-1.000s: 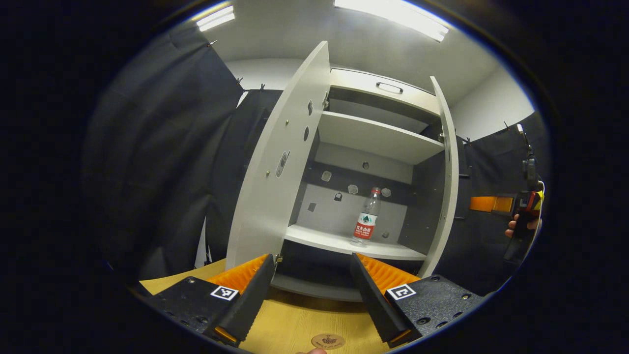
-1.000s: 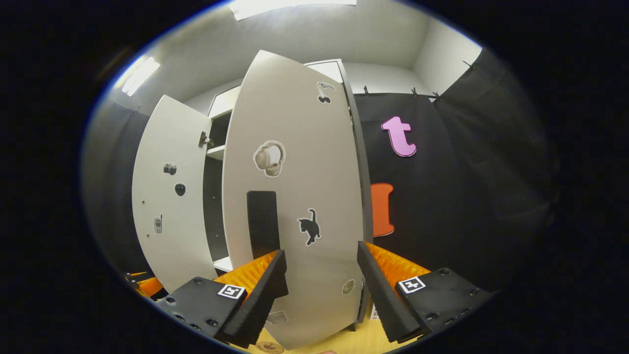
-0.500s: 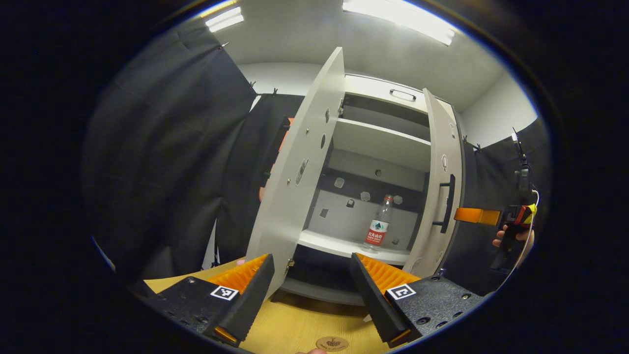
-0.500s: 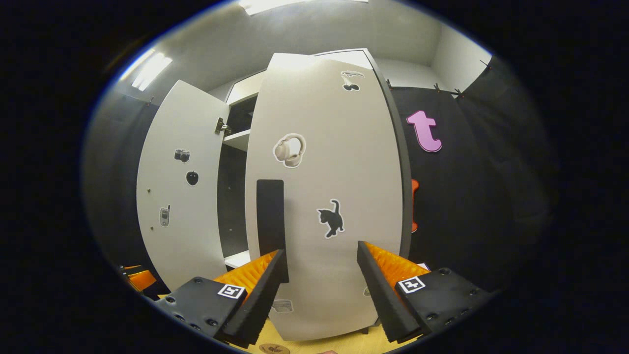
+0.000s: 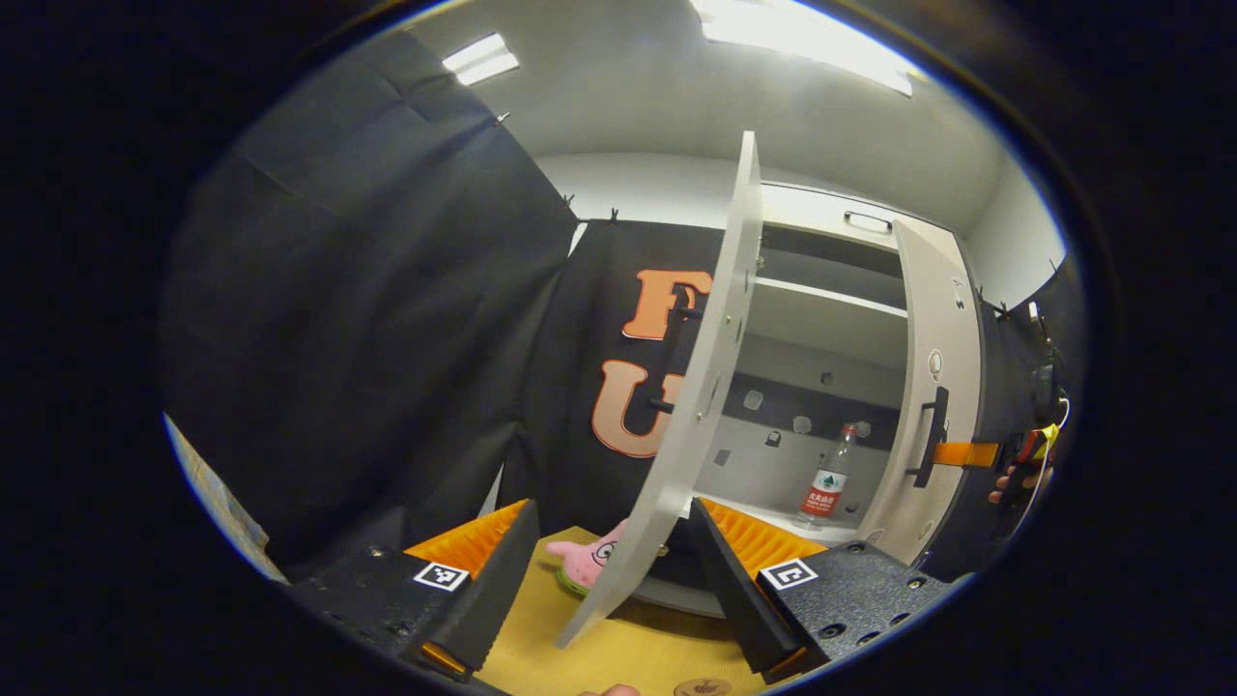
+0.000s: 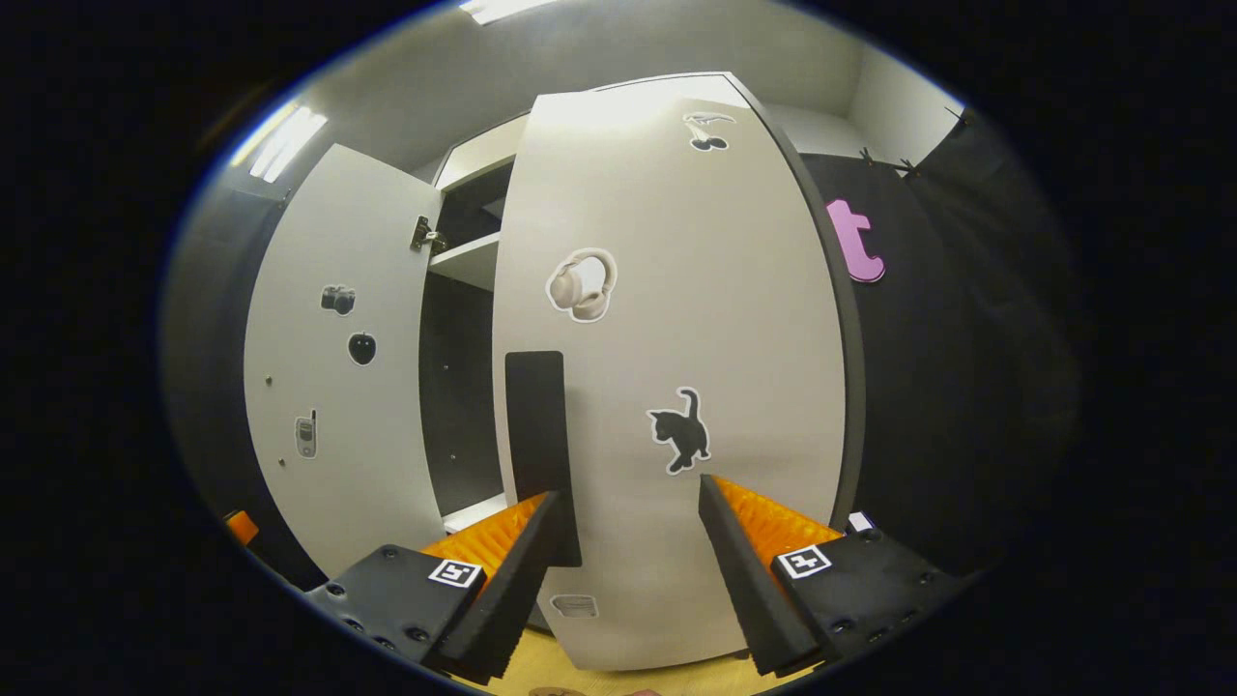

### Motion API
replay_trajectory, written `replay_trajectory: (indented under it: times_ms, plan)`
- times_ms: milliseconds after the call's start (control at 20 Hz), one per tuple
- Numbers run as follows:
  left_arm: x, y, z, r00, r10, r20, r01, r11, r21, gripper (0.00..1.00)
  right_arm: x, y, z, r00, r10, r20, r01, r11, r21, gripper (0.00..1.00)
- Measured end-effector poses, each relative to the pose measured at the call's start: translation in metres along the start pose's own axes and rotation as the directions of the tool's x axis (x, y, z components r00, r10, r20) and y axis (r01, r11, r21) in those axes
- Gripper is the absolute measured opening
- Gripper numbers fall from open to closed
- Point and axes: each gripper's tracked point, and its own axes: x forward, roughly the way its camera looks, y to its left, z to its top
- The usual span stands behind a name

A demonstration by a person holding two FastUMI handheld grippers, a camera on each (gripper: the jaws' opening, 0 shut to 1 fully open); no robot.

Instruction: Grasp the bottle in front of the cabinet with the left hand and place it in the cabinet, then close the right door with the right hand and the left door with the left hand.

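The right door [image 6: 667,387], with a black handle [image 6: 539,445] and cat sticker [image 6: 681,442], is seen straight ahead at 12 o'clock. The right gripper [image 6: 628,570] is held spread before it. The left door [image 6: 333,367] stands open at 10 o'clock.

— Hidden parts, left gripper view?
— The pink plush toy [image 5: 588,564] is half covered by the left door [image 5: 698,406]; the bottle [image 5: 827,477] base is masked by a finger.
— Right gripper view?
— The handle [image 6: 538,440] foot is screened by a finger; the shelf [image 6: 466,259] is mostly concealed by the right door [image 6: 676,367].
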Motion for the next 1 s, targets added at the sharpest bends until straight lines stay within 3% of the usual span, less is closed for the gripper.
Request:
replay_trajectory:
  times_ms: [250, 600, 800, 1000]
  plan:
    - [0.007, 0.031, 0.010, 0.998, 0.061, 0.015, -0.062, 0.997, 0.052, 0.94, 0.020, 0.004, -0.003, 1.000, -0.019, 0.001, 0.019, 1.000, 0.007, 0.95]
    - [0.021, 0.042, 0.010, 0.998, 0.060, -0.012, -0.060, 0.998, 0.034, 0.94, 0.044, 0.006, -0.002, 0.998, -0.051, 0.020, 0.052, 0.998, -0.026, 0.95]
    - [0.042, 0.044, 0.024, 0.998, 0.061, 0.000, -0.061, 0.998, 0.018, 0.92, 0.034, 0.005, -0.001, 0.997, -0.072, 0.015, 0.073, 0.997, -0.024, 0.95]
    - [0.075, 0.039, 0.051, 0.998, 0.031, 0.047, -0.033, 0.998, 0.058, 0.94, -0.007, 0.002, -0.009, 0.996, -0.088, -0.010, 0.087, 0.996, -0.036, 0.95]
